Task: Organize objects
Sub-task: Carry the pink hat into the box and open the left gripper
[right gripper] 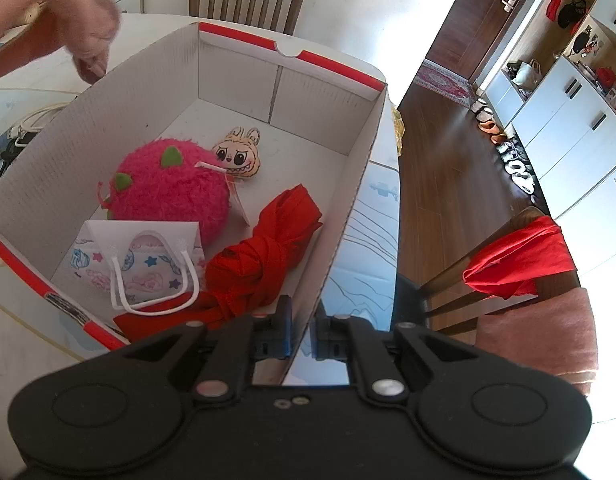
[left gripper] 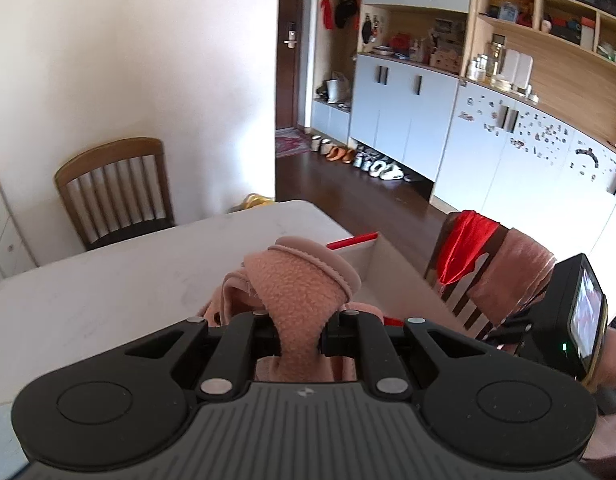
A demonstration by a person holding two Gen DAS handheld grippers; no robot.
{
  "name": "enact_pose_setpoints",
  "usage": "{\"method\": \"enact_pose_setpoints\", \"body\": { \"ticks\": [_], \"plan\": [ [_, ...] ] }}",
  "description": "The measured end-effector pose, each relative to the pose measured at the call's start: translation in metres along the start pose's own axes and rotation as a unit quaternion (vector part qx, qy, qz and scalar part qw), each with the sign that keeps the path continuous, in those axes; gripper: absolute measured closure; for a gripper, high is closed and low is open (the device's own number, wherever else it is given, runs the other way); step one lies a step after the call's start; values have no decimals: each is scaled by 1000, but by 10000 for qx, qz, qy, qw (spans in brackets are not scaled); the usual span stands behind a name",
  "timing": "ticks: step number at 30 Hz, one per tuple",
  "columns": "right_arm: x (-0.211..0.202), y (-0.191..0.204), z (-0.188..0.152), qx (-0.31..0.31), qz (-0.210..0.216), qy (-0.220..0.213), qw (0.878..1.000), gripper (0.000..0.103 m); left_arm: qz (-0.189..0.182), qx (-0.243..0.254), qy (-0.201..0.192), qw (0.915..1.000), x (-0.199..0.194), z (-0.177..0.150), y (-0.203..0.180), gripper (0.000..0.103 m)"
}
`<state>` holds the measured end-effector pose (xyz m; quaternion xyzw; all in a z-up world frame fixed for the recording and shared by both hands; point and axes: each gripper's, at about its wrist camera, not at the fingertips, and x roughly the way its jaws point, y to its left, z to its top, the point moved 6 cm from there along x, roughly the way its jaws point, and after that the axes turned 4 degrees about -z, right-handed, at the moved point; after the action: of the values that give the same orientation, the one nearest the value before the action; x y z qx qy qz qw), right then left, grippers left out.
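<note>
The left hand-held gripper (left gripper: 299,330) is closed on a pink fleece cloth (left gripper: 295,280), while the right hand-held gripper (right gripper: 301,338) clamps the side wall of the cardboard box (right gripper: 340,216) on the desk (left gripper: 107,280).

I see a pink fleece cloth (left gripper: 297,300) bunched mid-frame, and lower left the open box (right gripper: 348,208) holding a plush dragonfruit (right gripper: 171,192), red cloth (right gripper: 263,256), small gift bag (right gripper: 147,268).

My left claw (left gripper: 299,334) pinches pink fleece (left gripper: 297,284); my white, red-rimmed box (right gripper: 308,88) holds a magenta, green-spiked plush (right gripper: 171,192), red cloth (right gripper: 263,252) and a star-printed pouch (right gripper: 143,268)
</note>
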<state>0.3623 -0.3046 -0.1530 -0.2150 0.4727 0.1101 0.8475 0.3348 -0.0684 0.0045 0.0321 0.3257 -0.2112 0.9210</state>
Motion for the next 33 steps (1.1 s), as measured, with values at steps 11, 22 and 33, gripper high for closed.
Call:
{"method": "enact_pose_setpoints", "body": {
  "ticks": [11,22,33],
  "plan": [
    [0,1,0,-2,9,-5,10000,95,-164,381,47,9991,63,11,-44,92],
    [-1,2,0,31,67,-27,10000,95,-8,530,896,9946,126,-31,-53,92],
    [-2,1,0,58,109,-38,9999,95,-69,463,1450,9883,140,-53,-47,86]
  ]
}}
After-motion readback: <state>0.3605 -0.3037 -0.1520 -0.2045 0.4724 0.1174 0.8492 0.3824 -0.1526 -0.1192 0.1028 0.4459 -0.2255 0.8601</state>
